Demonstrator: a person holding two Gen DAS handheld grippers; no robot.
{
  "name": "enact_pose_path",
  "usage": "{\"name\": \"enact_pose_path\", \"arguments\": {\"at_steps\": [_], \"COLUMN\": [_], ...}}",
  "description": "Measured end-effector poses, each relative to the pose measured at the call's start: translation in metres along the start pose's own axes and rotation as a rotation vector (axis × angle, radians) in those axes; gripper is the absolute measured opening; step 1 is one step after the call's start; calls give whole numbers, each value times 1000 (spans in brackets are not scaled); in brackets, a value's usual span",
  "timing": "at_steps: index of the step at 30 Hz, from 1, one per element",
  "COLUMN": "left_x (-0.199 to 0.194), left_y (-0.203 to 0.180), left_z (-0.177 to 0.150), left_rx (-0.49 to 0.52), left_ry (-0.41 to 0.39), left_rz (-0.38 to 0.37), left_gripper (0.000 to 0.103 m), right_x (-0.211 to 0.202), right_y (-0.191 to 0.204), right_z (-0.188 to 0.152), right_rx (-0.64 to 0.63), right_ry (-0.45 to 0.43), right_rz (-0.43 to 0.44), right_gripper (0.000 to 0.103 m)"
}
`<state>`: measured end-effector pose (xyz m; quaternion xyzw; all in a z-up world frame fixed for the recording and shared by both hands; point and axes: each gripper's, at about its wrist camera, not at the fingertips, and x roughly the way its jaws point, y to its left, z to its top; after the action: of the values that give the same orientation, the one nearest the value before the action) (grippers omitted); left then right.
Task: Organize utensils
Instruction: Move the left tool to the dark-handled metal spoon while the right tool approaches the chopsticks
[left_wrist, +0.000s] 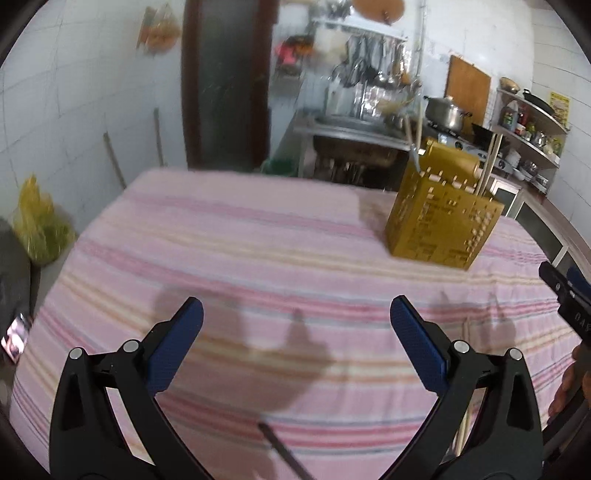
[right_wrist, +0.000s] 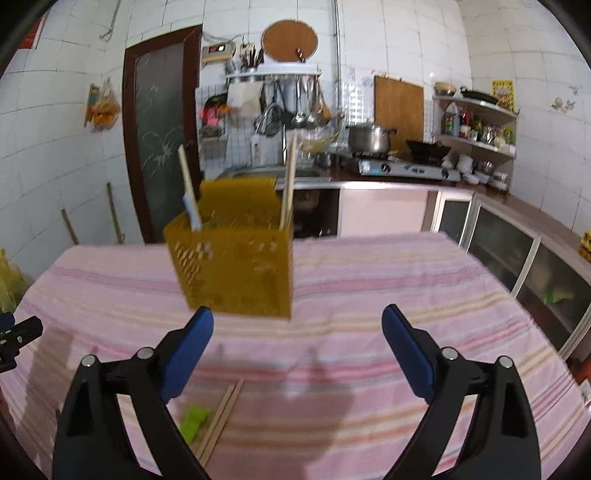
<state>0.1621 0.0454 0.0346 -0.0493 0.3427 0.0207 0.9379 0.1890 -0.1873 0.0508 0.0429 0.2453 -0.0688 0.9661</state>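
Little writing can be read: white characters on the black body of the other gripper at the right edge of the left wrist view look like "0 4 9", though blur makes that uncertain.

The yellow perforated utensil holder stands upright on the surface, which is covered by a pink cloth with red and cream stripes. In the holder are a pair of wooden chopsticks leaning at its right side and a pale stick with a blue-and-white part at its left. From the left wrist view the holder sits toward the far right of the surface.

Loose on the cloth near the right tongs lie another pair of chopsticks and, just beside them, a bright green item. A dark slender utensil lies below the left tongs.

Both tongs are spread wide with nothing between their blue pads, and both hang above the cloth.

Behind the surface is a white-tiled kitchen: a dark-framed glass door, a rack of hanging ladles, a steel pot on a gas stove, a wooden board against the wall and corner shelves with bottles.
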Motion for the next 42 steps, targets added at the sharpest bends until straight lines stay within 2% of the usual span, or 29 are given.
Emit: {"name": "enact_pose_path", "arguments": {"at_steps": [10, 16, 21, 29, 32, 35, 38, 39, 42], "left_x": [16, 33, 41, 45, 52, 55, 56, 56, 55], "left_y": [16, 15, 3, 9, 14, 14, 10, 10, 10], "left_z": [-40, -52, -65, -66, -68, -70, -71, -71, -72], "left_rx": [-18, -39, 9, -5, -30, -34, -17, -14, -10], "left_ry": [63, 155, 185, 187, 218, 227, 223, 223, 226], "left_rz": [101, 96, 120, 139, 137, 146, 157, 155, 149], "left_gripper": [98, 98, 98, 98, 98, 98, 98, 98, 98], "right_x": [20, 34, 48, 65, 66, 67, 69, 71, 74], "right_y": [-7, -5, 9, 28, 28, 32, 36, 39, 45], "right_z": [-40, -53, -56, -63, -62, -62, -60, -60, -62], "right_rx": [54, 54, 25, -26, -19, -14, 9, 6, -6], "right_ry": [93, 157, 225, 313, 324, 336, 349, 364, 376], "right_rz": [12, -11, -11, -59, -59, -70, -73, -82, -82], "right_gripper": [91, 91, 91, 89, 86, 77, 61, 51, 50]}}
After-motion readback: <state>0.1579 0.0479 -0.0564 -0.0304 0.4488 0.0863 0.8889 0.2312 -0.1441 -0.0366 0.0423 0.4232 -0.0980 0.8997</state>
